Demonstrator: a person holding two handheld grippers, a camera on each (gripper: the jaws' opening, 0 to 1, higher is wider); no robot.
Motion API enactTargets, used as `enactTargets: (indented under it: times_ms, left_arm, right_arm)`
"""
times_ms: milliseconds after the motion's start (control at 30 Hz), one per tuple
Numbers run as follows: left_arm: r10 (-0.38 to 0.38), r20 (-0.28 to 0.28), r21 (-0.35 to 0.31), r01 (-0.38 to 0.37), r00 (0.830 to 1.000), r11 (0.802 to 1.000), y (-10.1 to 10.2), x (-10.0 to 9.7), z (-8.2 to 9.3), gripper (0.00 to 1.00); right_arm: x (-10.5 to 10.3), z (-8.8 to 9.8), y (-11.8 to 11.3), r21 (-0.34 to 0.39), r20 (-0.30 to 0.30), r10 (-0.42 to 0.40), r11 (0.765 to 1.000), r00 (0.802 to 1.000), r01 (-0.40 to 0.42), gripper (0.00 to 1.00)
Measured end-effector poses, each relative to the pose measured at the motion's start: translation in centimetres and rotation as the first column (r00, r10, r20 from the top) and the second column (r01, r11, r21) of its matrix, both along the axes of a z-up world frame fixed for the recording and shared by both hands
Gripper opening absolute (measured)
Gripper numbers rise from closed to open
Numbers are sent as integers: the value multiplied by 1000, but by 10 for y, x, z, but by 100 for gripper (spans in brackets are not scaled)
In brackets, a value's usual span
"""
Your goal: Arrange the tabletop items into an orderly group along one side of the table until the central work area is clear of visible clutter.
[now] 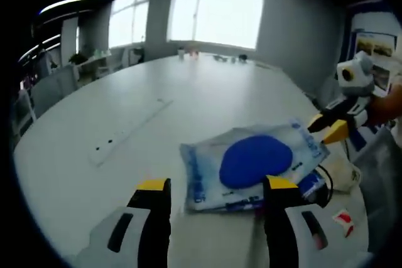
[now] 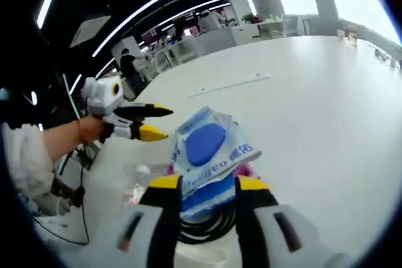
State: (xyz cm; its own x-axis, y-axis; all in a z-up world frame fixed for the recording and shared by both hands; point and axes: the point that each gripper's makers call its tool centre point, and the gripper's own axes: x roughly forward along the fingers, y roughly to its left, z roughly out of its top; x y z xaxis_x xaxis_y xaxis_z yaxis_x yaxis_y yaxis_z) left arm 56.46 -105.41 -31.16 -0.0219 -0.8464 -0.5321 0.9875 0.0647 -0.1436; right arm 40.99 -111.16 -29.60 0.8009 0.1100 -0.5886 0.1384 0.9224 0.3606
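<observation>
White table (image 1: 188, 101) under bright windows (image 1: 217, 7); both tongs gape wide, holding nothing.

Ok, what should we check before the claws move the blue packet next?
1. Left claw open: ok.
2. Right claw open: ok.
3. Blue packet free of both claws: ok, neither is shut on it.
4. Packet lies flat: not ok, it rests on a pile with a black cable.
5. White table bare beyond the packet: ok, apart from a long white strip.
6. What lies under the packet: cannot tell.
</observation>
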Motion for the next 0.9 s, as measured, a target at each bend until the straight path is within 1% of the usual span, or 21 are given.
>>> enactTargets:
  times_ms: [67,133,200,267,367,533,733,800,900]
  left_arm:
    - [3,-14,-6,-3,1000,1000,-4,2,-2,56]
    - [-3,-10,9,4,1000,1000,-5,2,-7,56]
    - [-10,-8,21,11,1000,1000,-8,1,-11,55]
    - [-19,-8,29,19,1000,999,-10,1,-15,53]
    - [-20,-11,34,20,1000,999,-13,4,-19,52]
    - [-21,-9,48,22,1000,999,-14,7,-23,49]
    - [-18,-22,67,19,1000,998,-14,12,-26,43]
    - [-20,-23,68,22,1000,997,-14,13,-26,43]
    - [-24,-30,75,26,999,997,-14,13,-28,41]
  right_arm:
    - [1,0,-1,5,5,-9,1000,1000,9,30]
    - [2,-3,-1,4,-3,-6,1000,1000,6,29]
    - [2,-3,-1,12,1,-12,1000,1000,12,28]
    - [3,-5,-1,13,-3,-11,1000,1000,11,28]
    - [3,-5,-2,15,-1,-15,1000,1000,15,27]
    - [2,-7,-3,19,-4,-15,1000,1000,15,26]
    - [1,-10,-3,24,-11,-15,1000,1000,15,24]
    - [2,-9,-2,26,-7,-15,1000,1000,15,24]
    - [4,-9,-2,32,-6,-17,999,1000,17,24]
